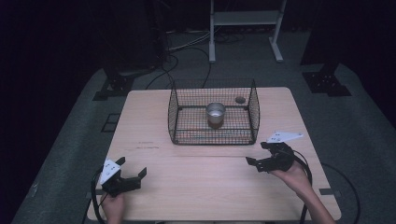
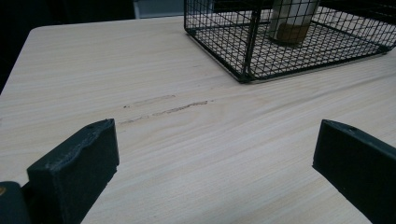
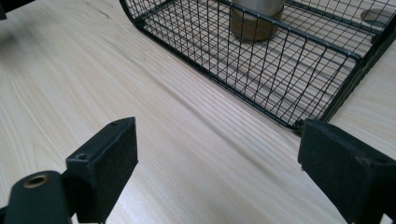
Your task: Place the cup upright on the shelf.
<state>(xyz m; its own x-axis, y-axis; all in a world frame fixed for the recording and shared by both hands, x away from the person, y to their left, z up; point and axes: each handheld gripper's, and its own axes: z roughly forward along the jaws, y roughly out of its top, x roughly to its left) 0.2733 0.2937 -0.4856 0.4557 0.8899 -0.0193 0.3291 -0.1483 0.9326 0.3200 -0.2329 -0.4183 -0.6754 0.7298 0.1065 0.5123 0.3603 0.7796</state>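
A black wire basket (image 1: 173, 116) stands on the far half of the wooden table (image 1: 196, 177). Inside it stands a metal cup (image 1: 215, 113) with a brown base, upright. A small round dark object (image 1: 240, 99) lies on the table behind the basket. My left gripper (image 1: 133, 166) rests near the front left of the table, open, nothing between its jaws. My right gripper (image 1: 258, 154) hovers at the front right, just off the basket's near right corner (image 3: 299, 125), open and empty. The left gripper view looks along the table at the basket (image 2: 247, 56) and the cup (image 2: 292, 21).
Faint dark scuff marks (image 2: 163, 109) cross the table in front of the basket's left corner. Beyond the table lie a grey floor, cables (image 1: 187, 51), black stand feet (image 1: 327, 81) and a white frame (image 1: 245, 28).
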